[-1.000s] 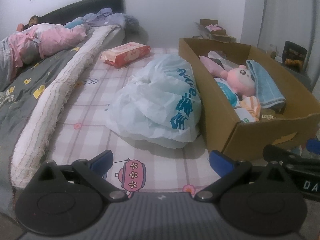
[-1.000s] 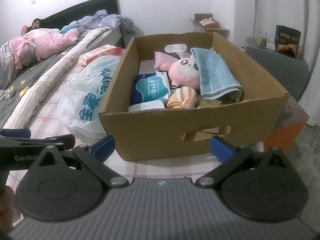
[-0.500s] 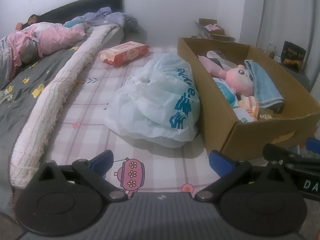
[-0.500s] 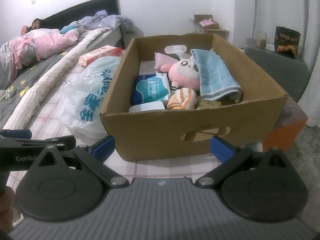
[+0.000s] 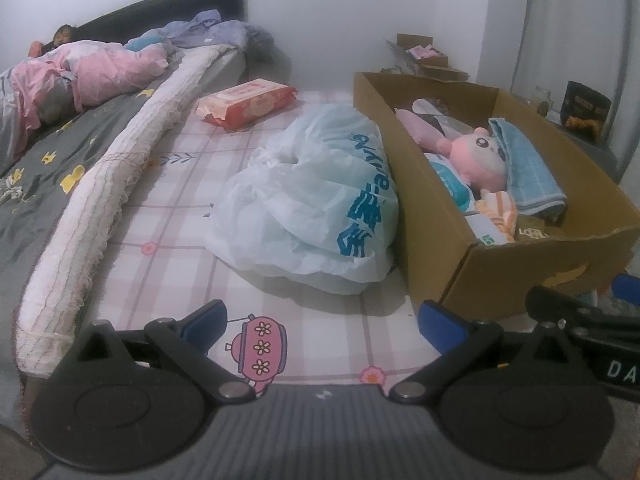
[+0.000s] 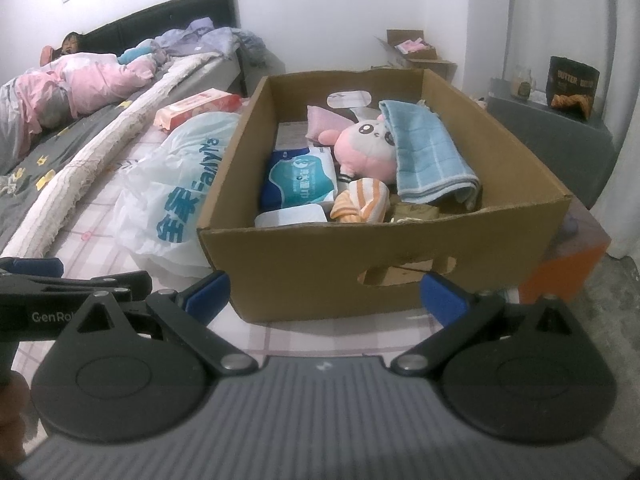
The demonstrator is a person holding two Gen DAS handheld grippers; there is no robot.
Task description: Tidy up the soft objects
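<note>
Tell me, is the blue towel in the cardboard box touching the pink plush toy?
Touching. The right wrist view shows the blue towel draped over the pink plush toy, covering one side of its head with no gap.

Plain white walls point(image 6: 320, 4) close the room behind a bed point(image 5: 168, 264) with a dark headboard point(image 6: 160, 20) and a pink checked sheet. A grey cabinet point(image 6: 552, 136) stands at the right beside a pale curtain point(image 6: 624, 120); the floor point(image 6: 608, 312) is grey. Lighting is dim and cool.
</note>
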